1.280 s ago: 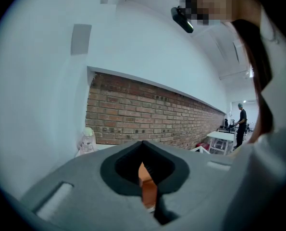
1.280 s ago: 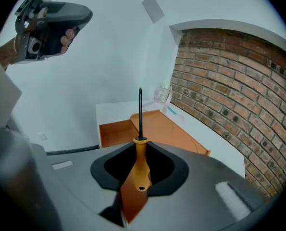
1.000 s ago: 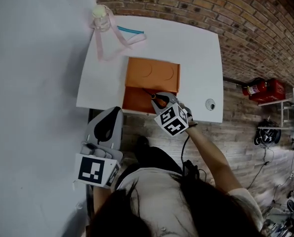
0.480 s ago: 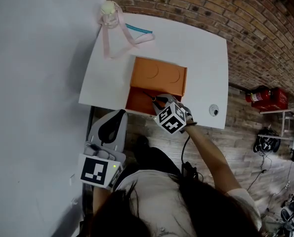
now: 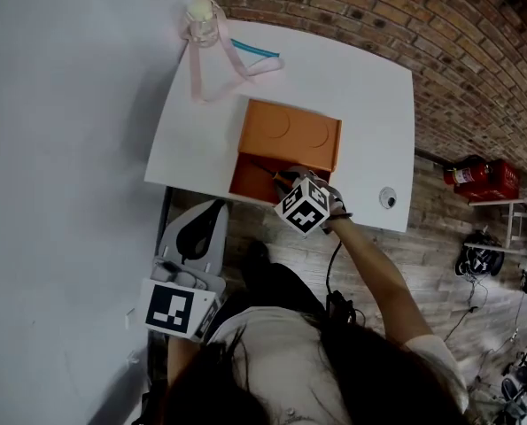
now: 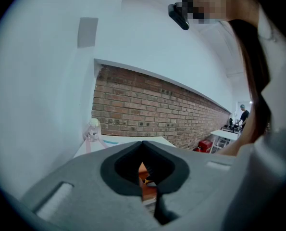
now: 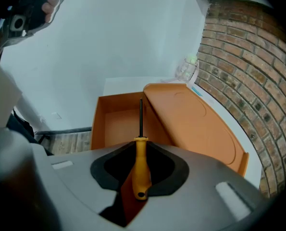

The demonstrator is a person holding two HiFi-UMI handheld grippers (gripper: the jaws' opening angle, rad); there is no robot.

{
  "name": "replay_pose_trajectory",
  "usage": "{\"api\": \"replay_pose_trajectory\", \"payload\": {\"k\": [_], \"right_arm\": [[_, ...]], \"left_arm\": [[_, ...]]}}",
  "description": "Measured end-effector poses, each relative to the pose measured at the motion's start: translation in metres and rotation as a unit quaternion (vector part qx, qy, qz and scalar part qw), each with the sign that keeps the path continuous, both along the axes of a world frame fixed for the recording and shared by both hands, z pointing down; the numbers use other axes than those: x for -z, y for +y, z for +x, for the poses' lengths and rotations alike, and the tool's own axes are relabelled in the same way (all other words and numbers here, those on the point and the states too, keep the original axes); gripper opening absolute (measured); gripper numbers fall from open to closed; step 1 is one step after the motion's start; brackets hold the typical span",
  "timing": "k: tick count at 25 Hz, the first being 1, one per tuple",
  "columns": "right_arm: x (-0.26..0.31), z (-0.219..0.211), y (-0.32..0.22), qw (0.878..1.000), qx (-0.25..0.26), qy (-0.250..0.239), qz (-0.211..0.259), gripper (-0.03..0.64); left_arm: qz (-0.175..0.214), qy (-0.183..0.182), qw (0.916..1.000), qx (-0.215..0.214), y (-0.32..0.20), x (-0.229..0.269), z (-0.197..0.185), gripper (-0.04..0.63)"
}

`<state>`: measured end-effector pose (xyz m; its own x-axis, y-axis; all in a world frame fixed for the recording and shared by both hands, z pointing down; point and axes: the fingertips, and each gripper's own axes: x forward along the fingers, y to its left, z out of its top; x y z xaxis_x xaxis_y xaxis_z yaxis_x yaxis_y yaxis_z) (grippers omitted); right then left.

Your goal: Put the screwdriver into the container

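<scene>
An orange container (image 5: 290,131) lies on the white table (image 5: 369,87), its lid (image 7: 195,124) folded back and its open tray (image 7: 116,124) toward the near edge. My right gripper (image 5: 285,182) hovers over the tray's near edge, shut on a screwdriver (image 7: 141,170) by its yellow-orange handle. The dark shaft (image 7: 141,115) points out over the open tray (image 5: 250,177). My left gripper (image 5: 201,218) hangs off the table at the lower left, shut with nothing in it; in the left gripper view its jaws (image 6: 143,150) meet with only a slit between them.
A small bottle with a pink strap (image 5: 201,16) and a blue strip (image 5: 256,50) lie at the table's far left corner. A round fitting (image 5: 387,198) sits near the right front edge. A brick wall lies beyond, a red extinguisher (image 5: 476,177) on the floor at right.
My right gripper has edged slightly forward over the container's near side with the screwdriver in it. The left gripper has stayed where it was.
</scene>
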<state>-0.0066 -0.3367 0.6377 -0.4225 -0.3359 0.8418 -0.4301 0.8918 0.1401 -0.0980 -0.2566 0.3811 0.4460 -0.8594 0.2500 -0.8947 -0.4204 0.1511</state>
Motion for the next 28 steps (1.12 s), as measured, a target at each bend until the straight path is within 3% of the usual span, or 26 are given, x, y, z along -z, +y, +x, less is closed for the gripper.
{"api": "replay_pose_trajectory", "payload": {"k": [14,28], "right_arm": [[-0.016,-0.001,0.002,0.999,0.021,0.025,-0.019,0.084],[0.007,-0.008,0.004,1.000,-0.005,-0.003,0.005,0.089]], "left_arm": [[-0.008,-0.002,1.0000,0.004,0.011,-0.004,-0.003,0.000],[-0.001,-0.007,1.0000,0.006,0.023,-0.002,-0.011,0.000]]}}
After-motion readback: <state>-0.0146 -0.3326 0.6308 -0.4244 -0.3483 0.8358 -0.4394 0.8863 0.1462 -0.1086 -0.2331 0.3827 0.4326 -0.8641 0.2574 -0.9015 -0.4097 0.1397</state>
